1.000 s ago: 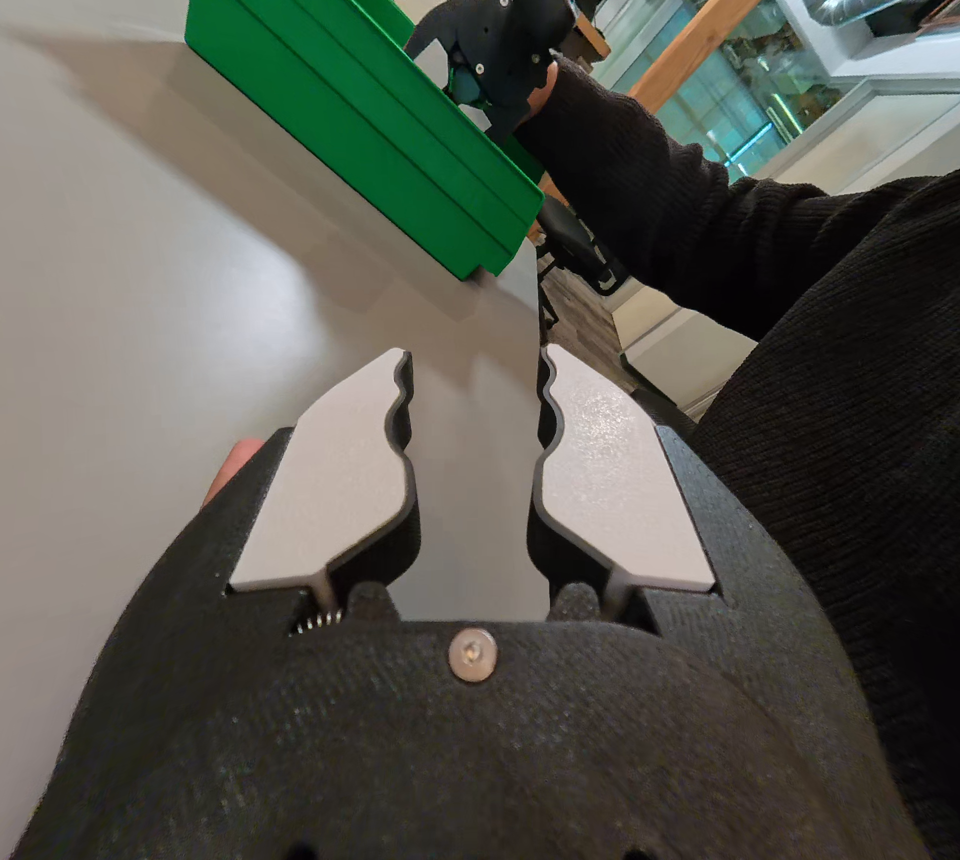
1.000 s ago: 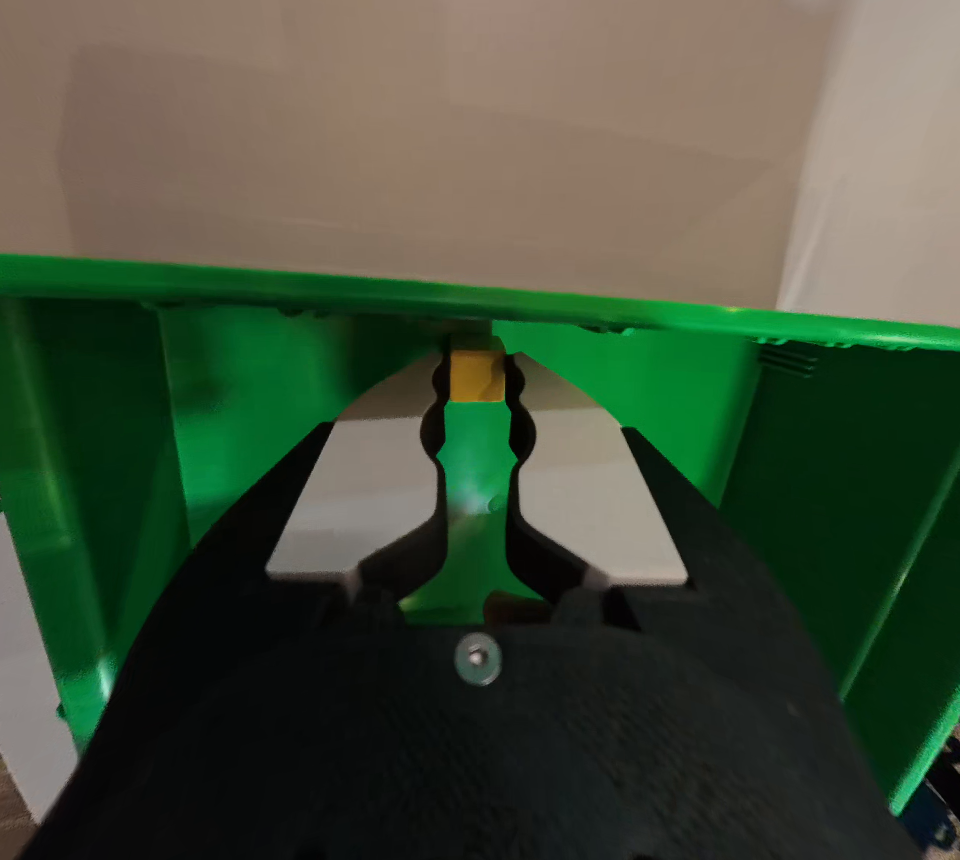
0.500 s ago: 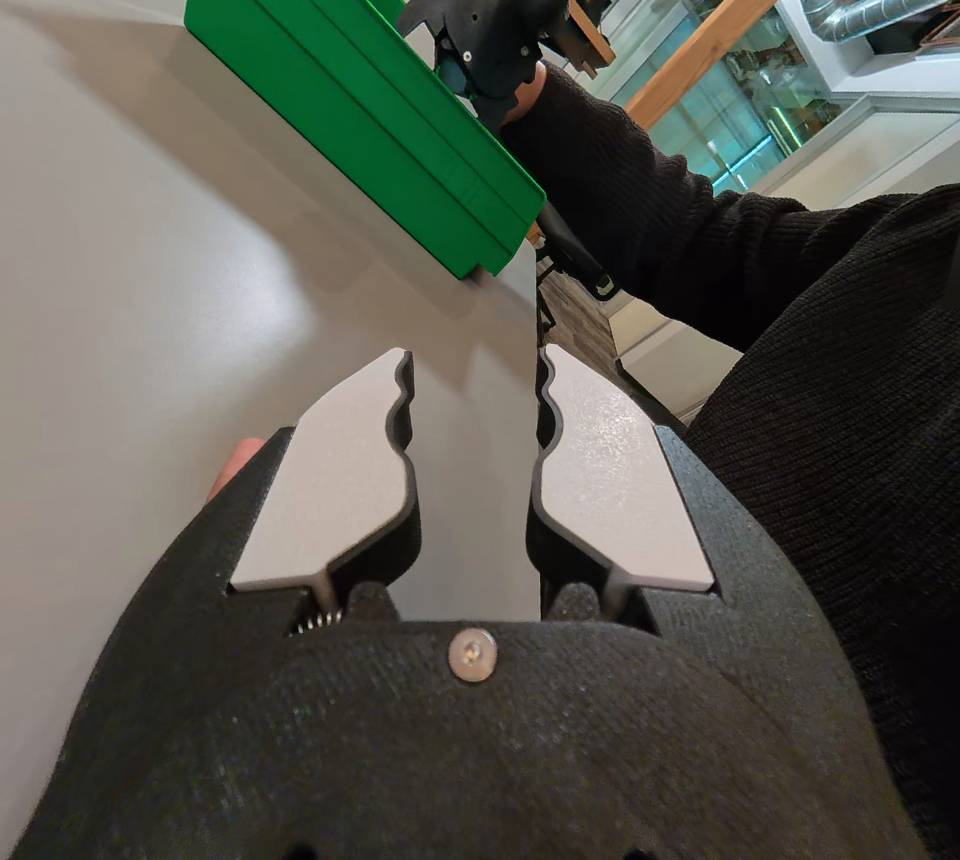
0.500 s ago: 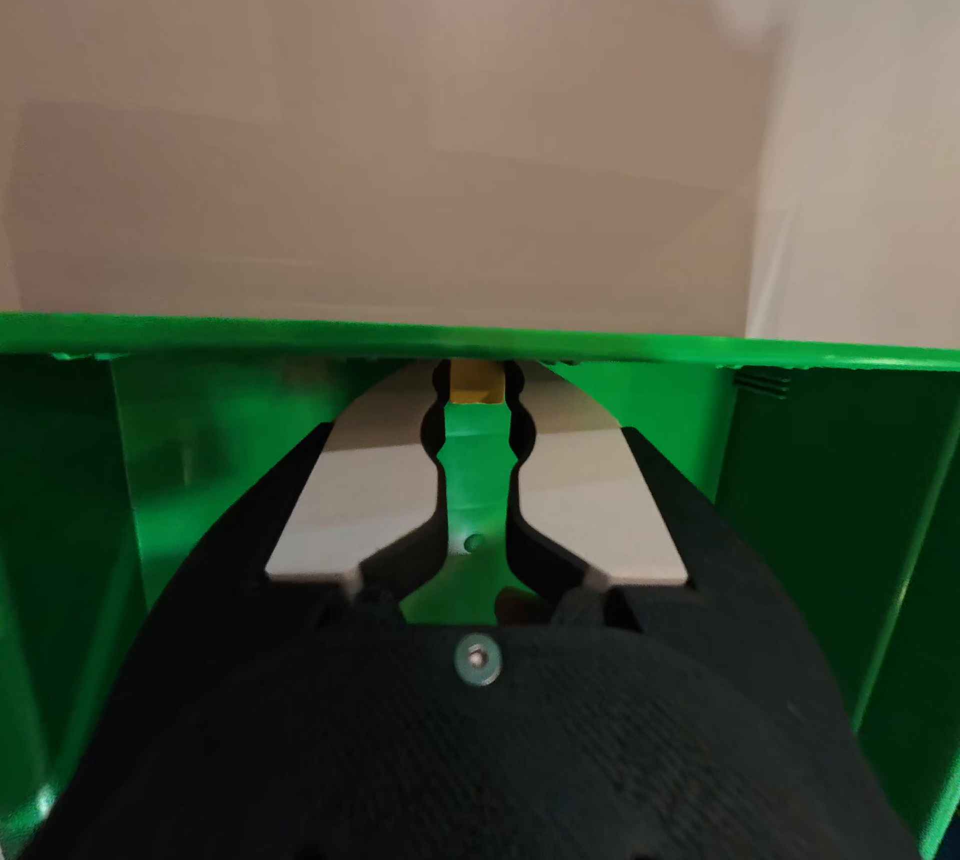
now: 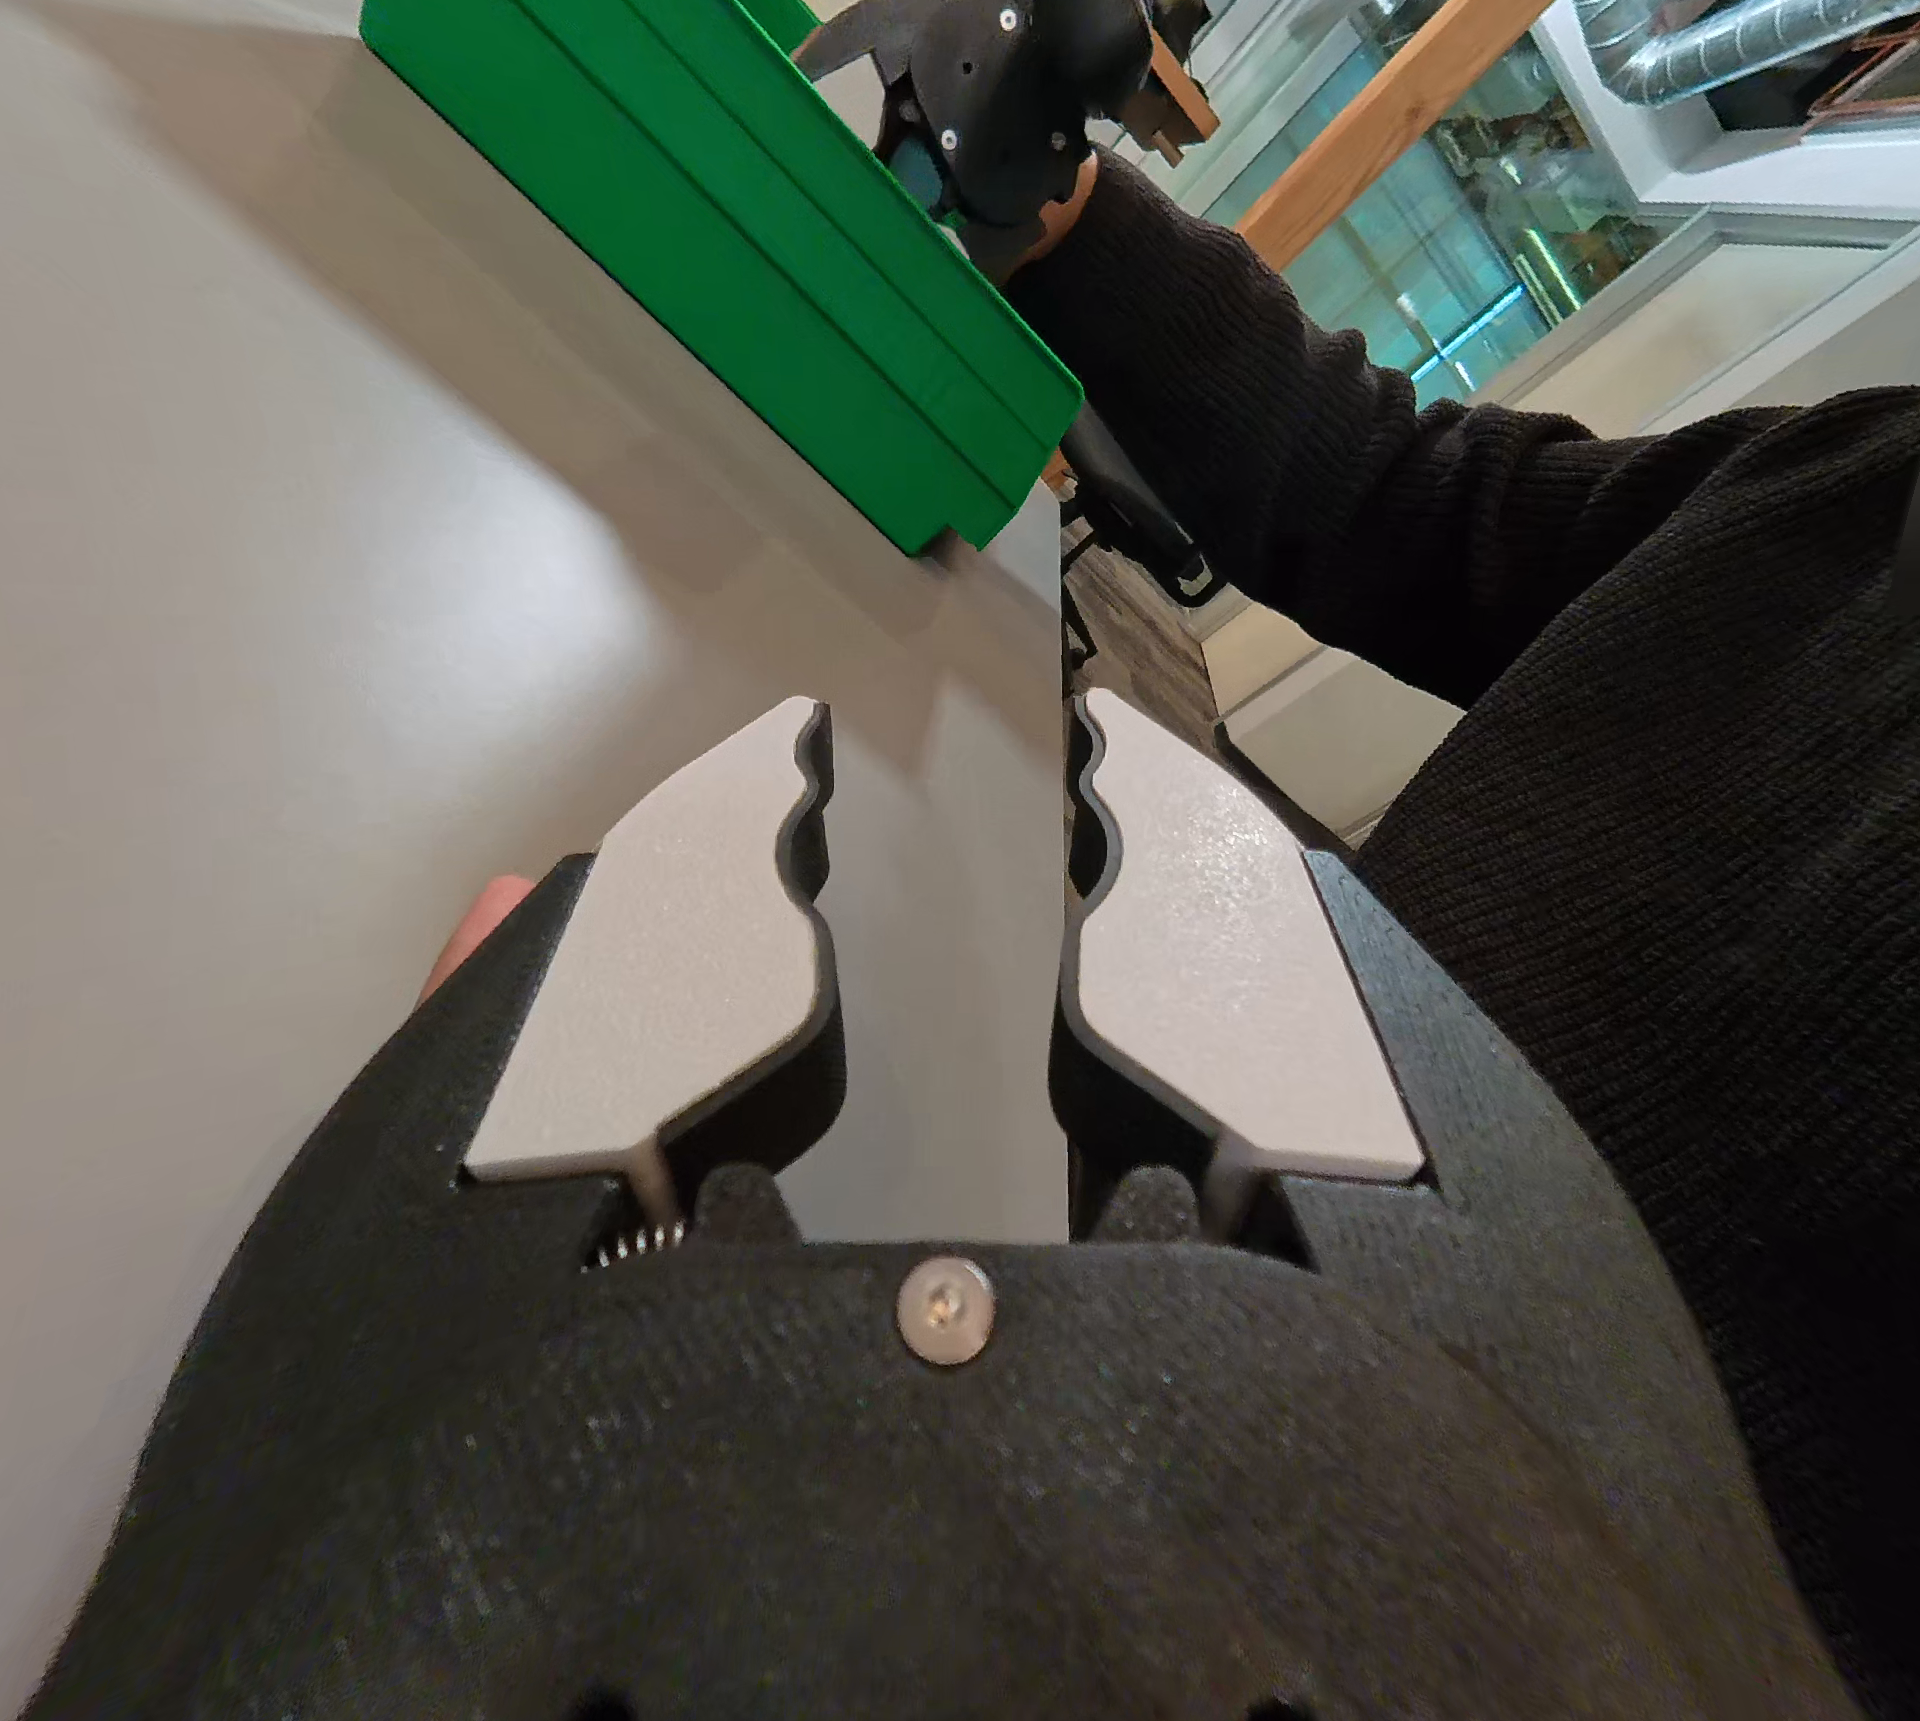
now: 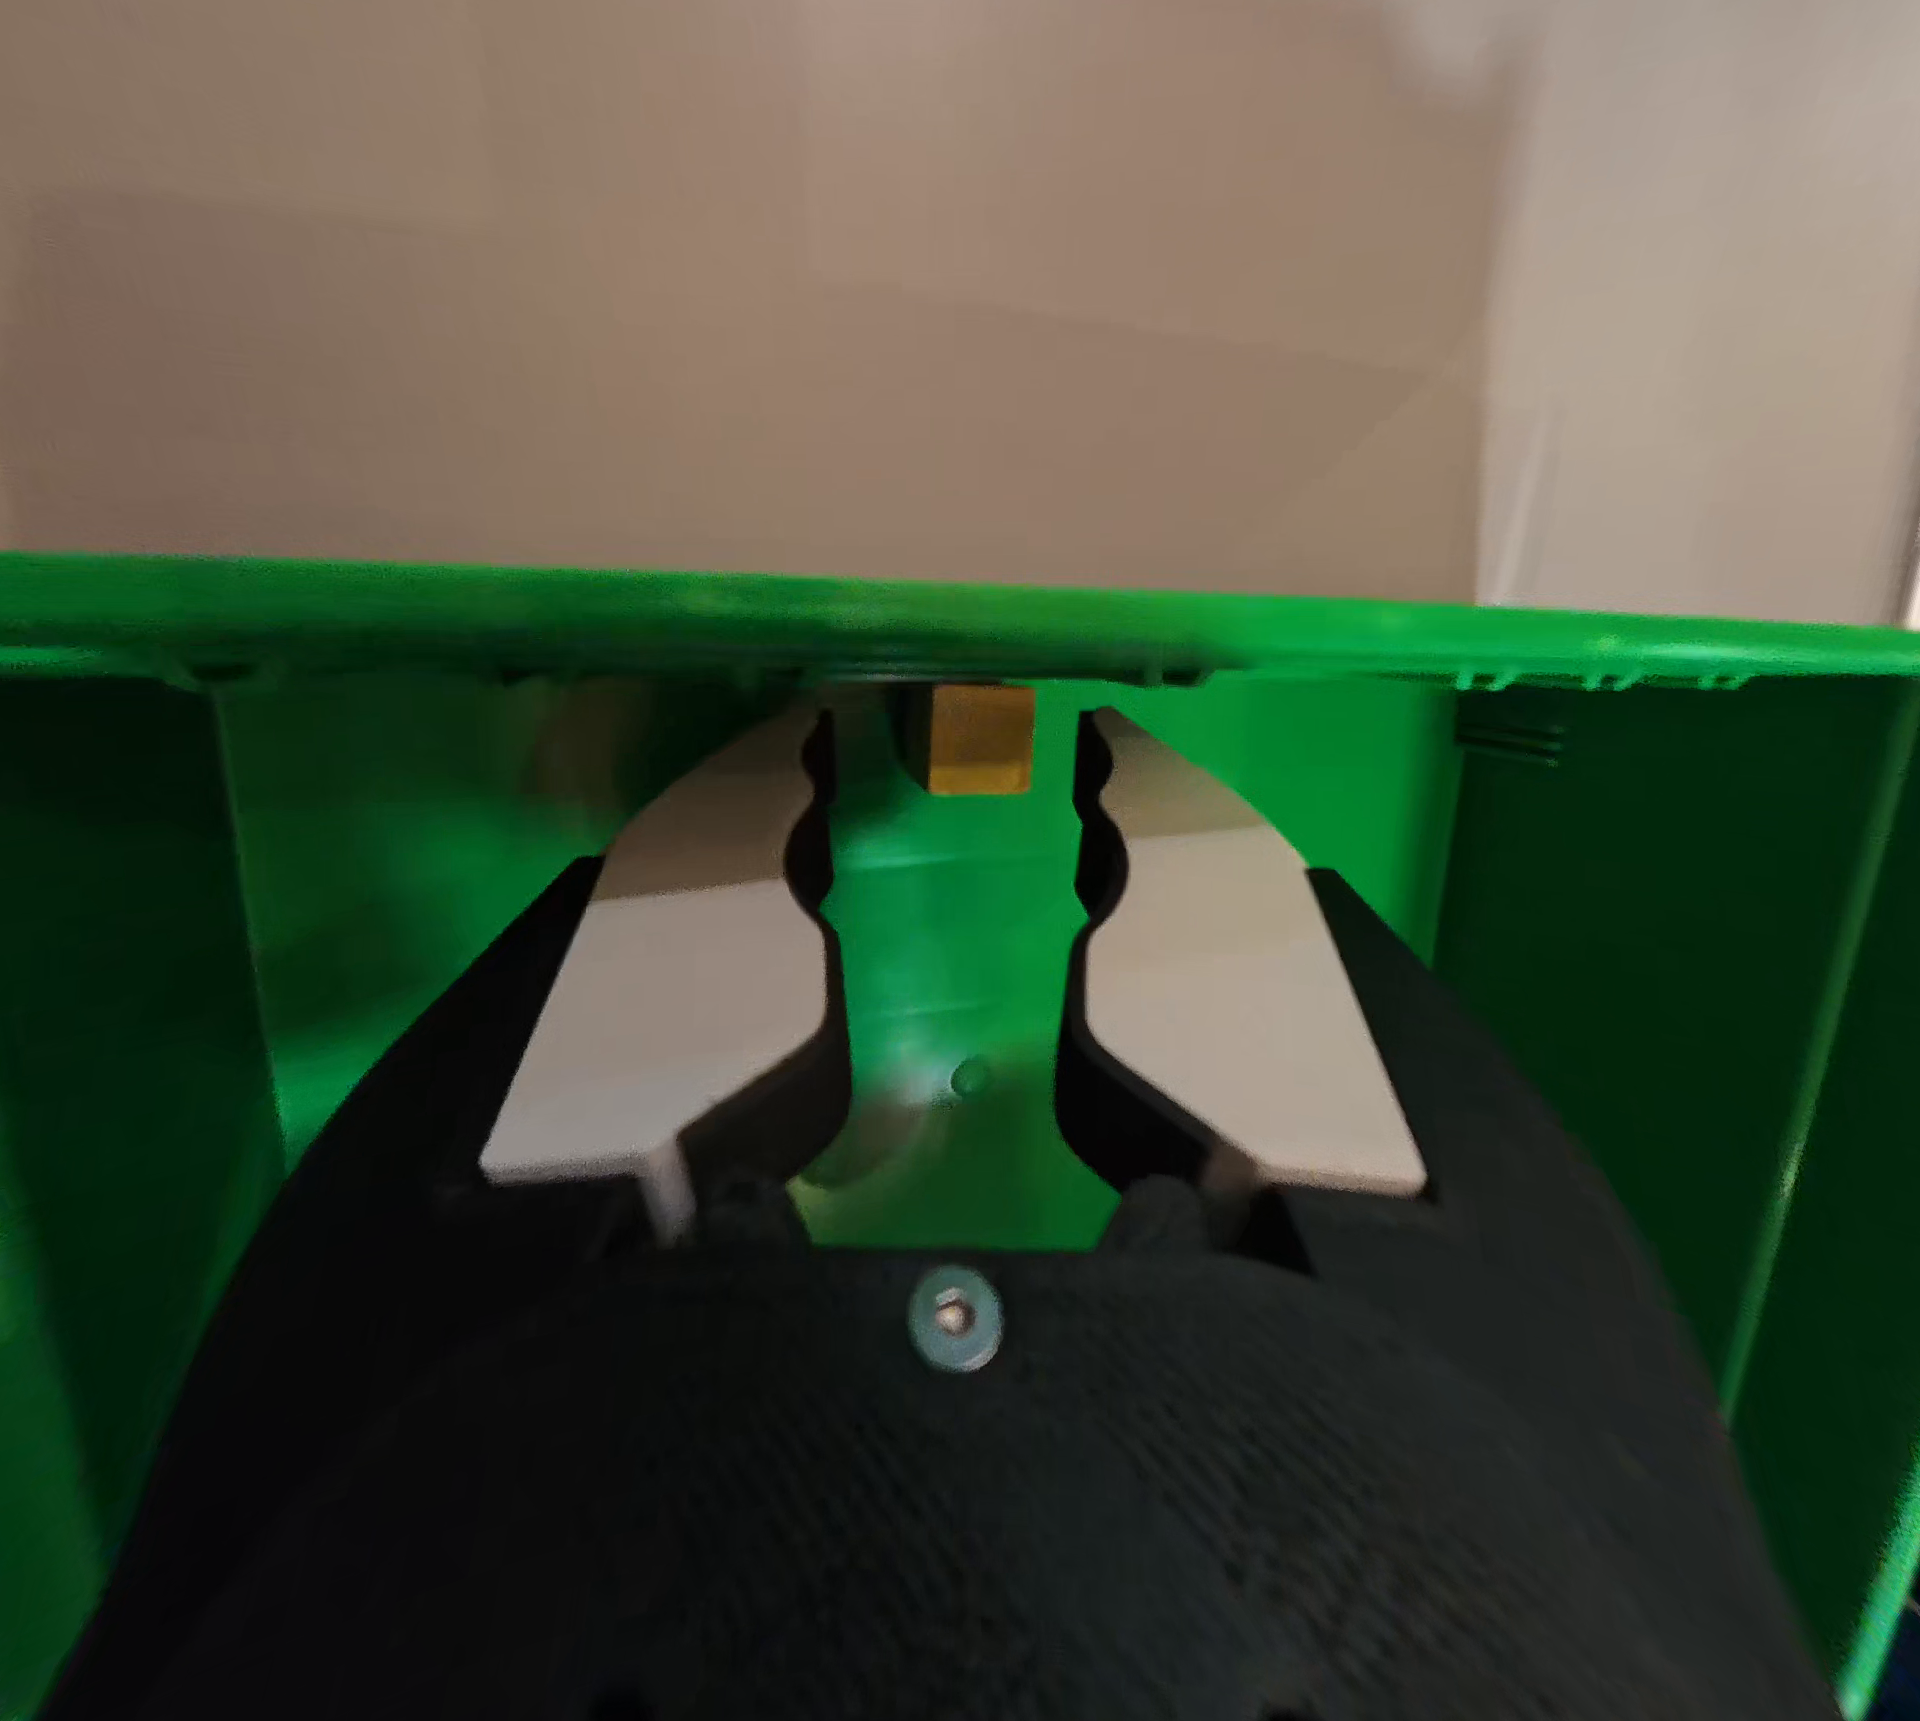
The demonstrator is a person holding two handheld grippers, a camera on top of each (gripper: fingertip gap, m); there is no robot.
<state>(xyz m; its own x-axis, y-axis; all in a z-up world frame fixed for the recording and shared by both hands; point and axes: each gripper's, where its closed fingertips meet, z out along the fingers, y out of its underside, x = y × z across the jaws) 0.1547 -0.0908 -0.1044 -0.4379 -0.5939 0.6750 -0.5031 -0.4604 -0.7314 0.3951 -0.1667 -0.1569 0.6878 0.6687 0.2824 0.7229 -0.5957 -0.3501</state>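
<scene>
My right gripper [image 6: 951,726] is open inside a green plastic bin [image 6: 935,622]. A small yellow block [image 6: 980,749] lies free between its fingertips, against the bin's far wall and nearer the right finger. My left gripper [image 5: 948,721] is open and empty, hovering over the pale table [image 5: 260,580] near its edge. In the left wrist view the green bin [image 5: 675,144] stands farther off on the table, and the right gripper's black body [image 5: 997,92] reaches into it, held by a hand in a black sleeve [image 5: 1299,445].
The table edge [image 5: 1060,736] runs just past my left gripper's right finger, with floor and a black chair part [image 5: 1132,508] beyond. Past the bin stand a wooden beam [image 5: 1475,9], glass walls and metal ducts. The person's black sweater [image 5: 1662,944] fills the right side.
My right gripper has opened and let go of the yellow block, which now rests inside the bin at the far wall. My left gripper has stayed in place.
</scene>
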